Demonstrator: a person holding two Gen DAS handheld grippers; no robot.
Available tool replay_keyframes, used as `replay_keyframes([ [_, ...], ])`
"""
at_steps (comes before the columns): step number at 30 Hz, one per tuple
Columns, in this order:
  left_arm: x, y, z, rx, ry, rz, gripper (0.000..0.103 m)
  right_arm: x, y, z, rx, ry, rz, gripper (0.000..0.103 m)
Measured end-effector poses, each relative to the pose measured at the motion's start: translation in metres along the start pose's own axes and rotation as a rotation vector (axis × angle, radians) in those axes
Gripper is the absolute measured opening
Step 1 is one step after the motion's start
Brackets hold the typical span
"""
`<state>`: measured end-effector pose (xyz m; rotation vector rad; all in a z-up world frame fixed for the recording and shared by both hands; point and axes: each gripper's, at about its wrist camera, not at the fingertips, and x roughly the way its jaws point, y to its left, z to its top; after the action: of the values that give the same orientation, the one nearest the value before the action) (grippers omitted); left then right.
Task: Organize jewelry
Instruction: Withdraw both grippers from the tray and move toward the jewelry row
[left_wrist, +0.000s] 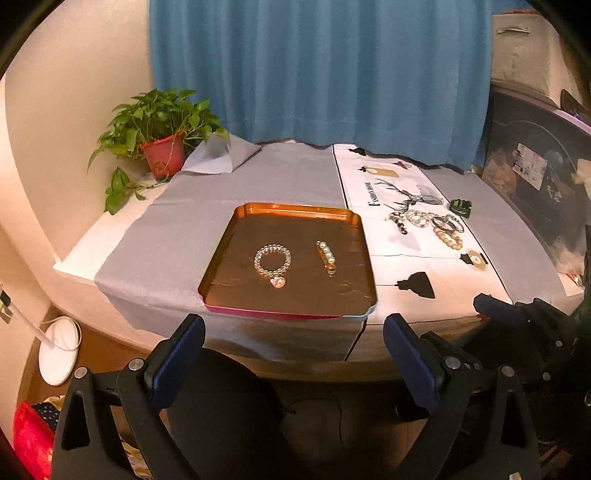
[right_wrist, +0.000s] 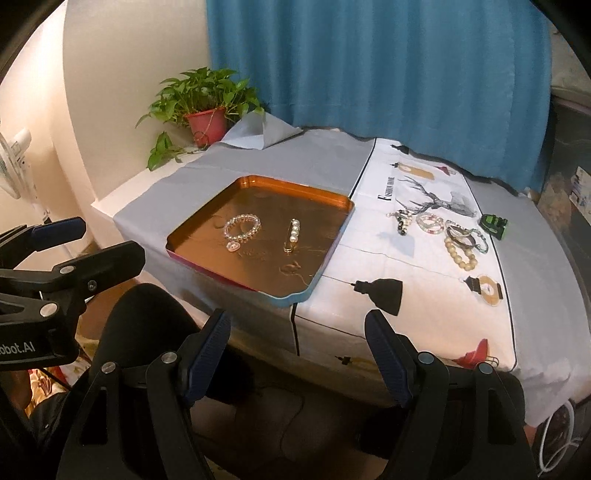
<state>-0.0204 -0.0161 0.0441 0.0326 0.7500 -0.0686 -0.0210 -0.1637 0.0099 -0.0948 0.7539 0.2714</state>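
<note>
Grey cloth (right_wrist: 303, 170) over the table, white printed runner (right_wrist: 424, 295) laid on its right part, both hanging loose over the near edge. Easily dragged by a low pass, taking everything along.

Copper tray (left_wrist: 291, 210) on the cloth, near corner right at the table edge. Likely to tip or slide off if pressed or bumped there.

Left gripper (left_wrist: 293, 354) and right gripper (right_wrist: 297, 347) both spread wide, holding nothing, hanging in front of the table and short of it.

Heap of bracelets (right_wrist: 458, 236) on the runner, right of the tray, overlapping and touching. Liable to come up two at a time, or shed one mid-carry.

Beaded bracelet (left_wrist: 272, 260) with a small charm, already in the tray, left half. Smooth floor, so a nudge could send it skating.

Pearl clip (left_wrist: 325, 256) just right of it, apart. Thin and flat; apt to be knocked by the next piece set down.
</note>
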Motion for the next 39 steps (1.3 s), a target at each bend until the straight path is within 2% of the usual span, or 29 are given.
replay_keyframes([
  [8,-0.006,-0.013,-0.001,0.042,-0.009,0.007,0.096,-0.008,-0.01,-0.004,0.027,-0.013,-0.001,0.076],
  [17,-0.003,-0.017,-0.001,0.044,0.001,0.005,0.096,-0.008,-0.015,-0.008,0.037,-0.011,-0.002,0.076],
  [26,0.016,-0.02,-0.001,0.044,0.045,-0.007,0.096,0.004,-0.026,-0.01,0.062,0.014,-0.007,0.076],
  [39,0.045,-0.044,0.006,0.083,0.104,-0.026,0.096,0.029,-0.069,-0.014,0.153,0.056,-0.036,0.076],
])
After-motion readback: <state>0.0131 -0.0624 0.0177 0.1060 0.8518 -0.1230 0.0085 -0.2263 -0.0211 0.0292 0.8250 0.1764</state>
